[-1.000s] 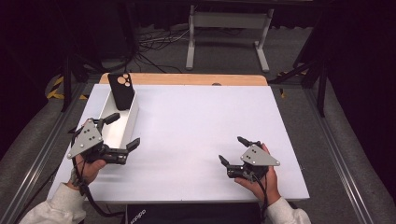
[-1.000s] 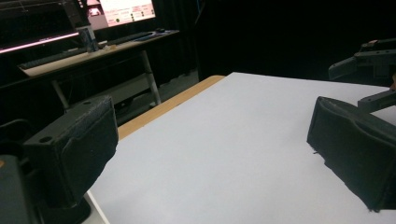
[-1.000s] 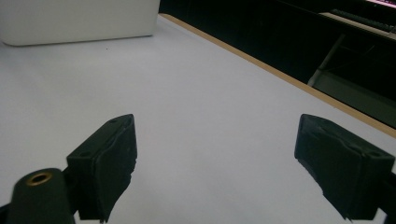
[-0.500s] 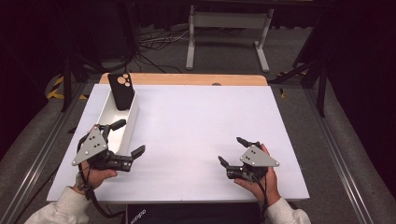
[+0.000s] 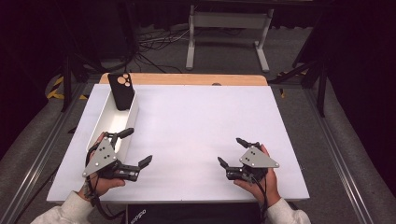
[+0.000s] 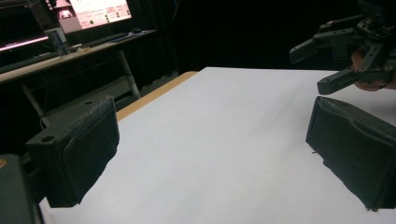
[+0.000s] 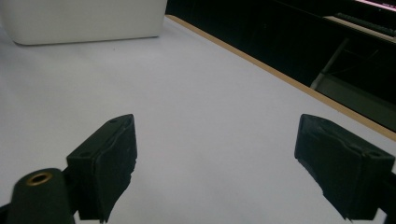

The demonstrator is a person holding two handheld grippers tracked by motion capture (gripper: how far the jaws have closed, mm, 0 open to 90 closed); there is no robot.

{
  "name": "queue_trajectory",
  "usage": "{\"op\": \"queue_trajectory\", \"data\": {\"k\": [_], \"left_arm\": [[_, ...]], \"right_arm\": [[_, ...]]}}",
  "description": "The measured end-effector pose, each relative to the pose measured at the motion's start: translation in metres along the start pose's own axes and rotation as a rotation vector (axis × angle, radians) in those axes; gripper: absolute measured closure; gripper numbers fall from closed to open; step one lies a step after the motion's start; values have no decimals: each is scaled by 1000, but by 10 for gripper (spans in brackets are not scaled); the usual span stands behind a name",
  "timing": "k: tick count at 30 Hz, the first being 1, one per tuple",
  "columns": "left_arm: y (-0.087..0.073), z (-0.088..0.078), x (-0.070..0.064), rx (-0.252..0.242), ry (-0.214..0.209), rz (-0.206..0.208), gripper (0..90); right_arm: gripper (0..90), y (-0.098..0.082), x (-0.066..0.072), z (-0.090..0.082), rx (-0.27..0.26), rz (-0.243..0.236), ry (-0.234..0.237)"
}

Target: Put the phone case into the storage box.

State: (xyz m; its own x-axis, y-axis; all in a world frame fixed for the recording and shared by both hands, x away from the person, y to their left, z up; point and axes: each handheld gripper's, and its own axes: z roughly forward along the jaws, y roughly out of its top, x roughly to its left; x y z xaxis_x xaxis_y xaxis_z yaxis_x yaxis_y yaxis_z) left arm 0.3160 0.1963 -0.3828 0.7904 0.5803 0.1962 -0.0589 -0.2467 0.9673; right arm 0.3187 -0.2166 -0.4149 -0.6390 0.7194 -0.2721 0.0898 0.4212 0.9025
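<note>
A: Broadly, largest first: white desk (image 5: 201,135), a long white bin (image 5: 114,122) on its left side, a black phone case (image 5: 121,91) standing tilted at the bin's far end and leaning on the wall, camera cut-outs facing up.

B: Both hands?

A: Left gripper (image 5: 132,148) sits just beside the bin's near end, low over the desk, jaws spread wide, nothing between them. In the left gripper view the pads (image 6: 79,154) frame bare desk, with the right gripper (image 6: 336,60) farther off across it.

B: And the right?

A: Right gripper (image 5: 231,151) is well apart from the bin, near the front right of the desk, also gaping wide and empty, touching nothing I can make out. Its own view has the bin's wall (image 7: 84,21) at the top left.

B: Step in hand?

A: My judgement: the left one is placed to reach for the phone case. To do it well, go in along the bin's length, keep the jaws wide until they straddle the case's thin edges, close on the upper half, then lift straight up so it clears the wall without scraping.
</note>
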Motion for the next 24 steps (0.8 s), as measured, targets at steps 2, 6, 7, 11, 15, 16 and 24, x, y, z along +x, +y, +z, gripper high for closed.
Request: {"op": "queue_trajectory", "data": {"k": [2, 6, 7, 11, 15, 16, 24], "left_arm": [[-1, 0, -1, -3, -2, 3, 33], [-6, 2, -7, 7, -4, 6, 33], [-6, 2, -7, 7, -4, 6, 34], [-11, 3, -11, 29, -14, 6, 34], [-16, 4, -15, 49, -22, 3, 34], [-18, 5, -16, 51, -18, 5, 34], [-29, 7, -19, 81, -10, 2, 37]], "right_arm": [[136, 0, 0, 0, 0, 0, 1], [136, 0, 1, -1, 1, -5, 5], [136, 0, 1, -1, 1, -5, 5], [137, 1, 3, -2, -2, -9, 4], [136, 2, 4, -2, -5, -13, 3], [137, 2, 4, -2, -6, -14, 4], [133, 3, 7, -3, -8, -26, 8]]}}
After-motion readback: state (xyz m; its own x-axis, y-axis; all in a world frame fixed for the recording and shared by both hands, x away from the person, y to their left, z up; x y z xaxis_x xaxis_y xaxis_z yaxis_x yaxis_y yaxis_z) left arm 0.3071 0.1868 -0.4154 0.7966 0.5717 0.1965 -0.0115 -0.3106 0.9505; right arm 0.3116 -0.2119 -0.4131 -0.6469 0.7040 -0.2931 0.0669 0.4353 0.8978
